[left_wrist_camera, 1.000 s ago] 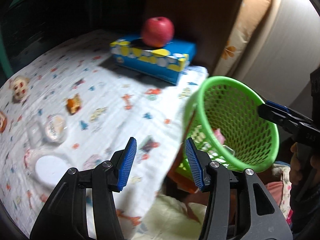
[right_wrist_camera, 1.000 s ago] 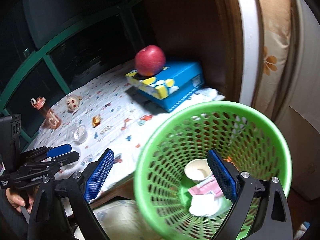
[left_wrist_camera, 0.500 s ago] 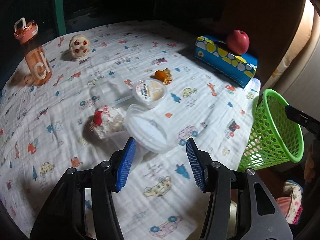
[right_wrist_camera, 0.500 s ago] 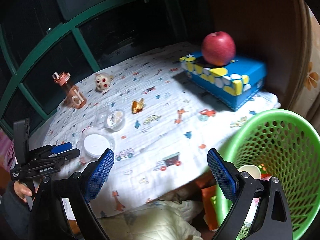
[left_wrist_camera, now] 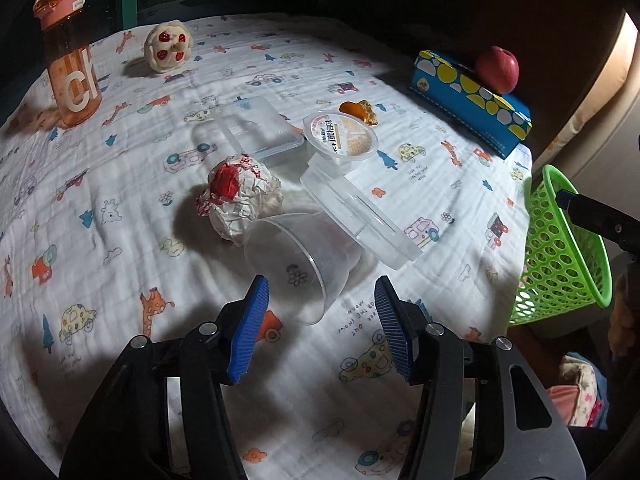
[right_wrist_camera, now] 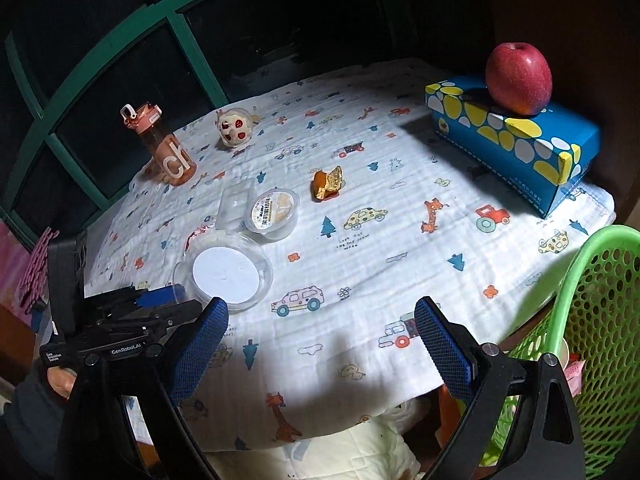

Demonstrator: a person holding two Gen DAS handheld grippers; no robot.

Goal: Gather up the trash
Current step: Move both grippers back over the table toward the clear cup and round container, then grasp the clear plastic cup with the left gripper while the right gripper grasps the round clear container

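Left tongs (left_wrist_camera: 318, 312) closed in on sideways clear cup (left_wrist_camera: 298, 260).

The left wrist view looks forward and down from close above the tablecloth (left_wrist_camera: 120, 184), its own two fingers at the lower edge of the frame. The right wrist view looks across the tablecloth (right_wrist_camera: 400, 248) from off the table edge, farther back. Both views share the orange bottle (left_wrist_camera: 70, 56) (right_wrist_camera: 164, 148), the blue box (left_wrist_camera: 472, 100) (right_wrist_camera: 516, 140) with the apple (left_wrist_camera: 497, 69) (right_wrist_camera: 519, 77), and the green basket (left_wrist_camera: 560, 248) (right_wrist_camera: 600, 340) at right.
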